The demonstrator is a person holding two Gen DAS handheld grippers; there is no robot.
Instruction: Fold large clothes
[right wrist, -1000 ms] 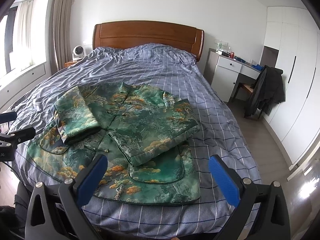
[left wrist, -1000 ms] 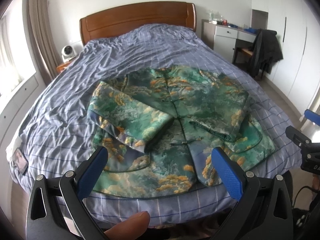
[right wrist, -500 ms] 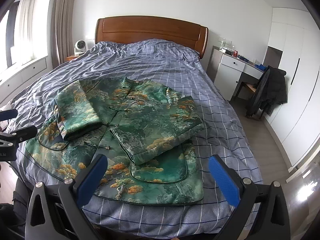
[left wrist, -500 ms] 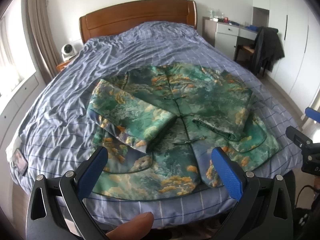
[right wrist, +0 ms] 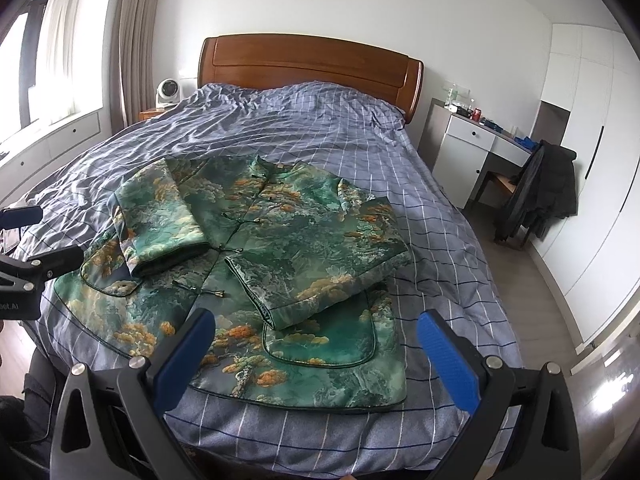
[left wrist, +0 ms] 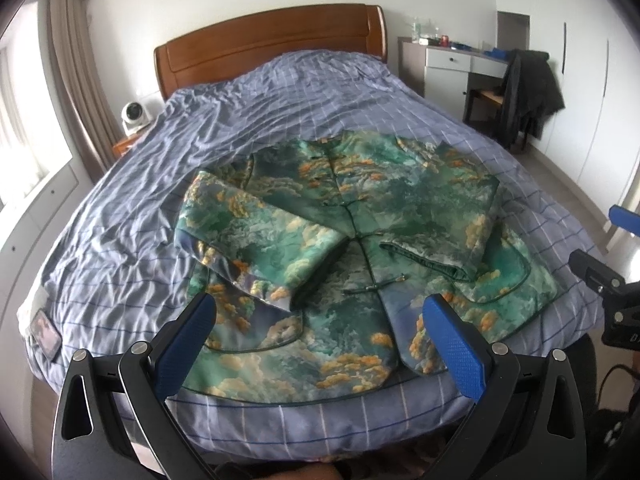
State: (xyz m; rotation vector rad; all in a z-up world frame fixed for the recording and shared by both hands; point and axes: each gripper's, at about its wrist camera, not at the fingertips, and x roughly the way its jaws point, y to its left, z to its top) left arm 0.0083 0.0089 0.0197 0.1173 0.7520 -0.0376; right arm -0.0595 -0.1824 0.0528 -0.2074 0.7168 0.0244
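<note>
A green jacket with orange cloud patterns [left wrist: 344,248] lies flat, front up, on the bed, with both sleeves folded in across its front. It also shows in the right wrist view [right wrist: 260,264]. My left gripper [left wrist: 320,344] is open and empty, above the jacket's hem at the foot of the bed. My right gripper [right wrist: 316,352] is open and empty, above the hem toward the jacket's right side. Neither gripper touches the cloth.
The bed has a blue checked cover [left wrist: 132,216] and a wooden headboard [right wrist: 308,64]. A white desk [right wrist: 476,148] and a chair with a dark coat [right wrist: 540,192] stand to the right. A small fan [left wrist: 134,118] sits on the left nightstand.
Both grippers have moved slightly forward and lower toward the jacket's hem. Both stay open. The jacket has not moved.
</note>
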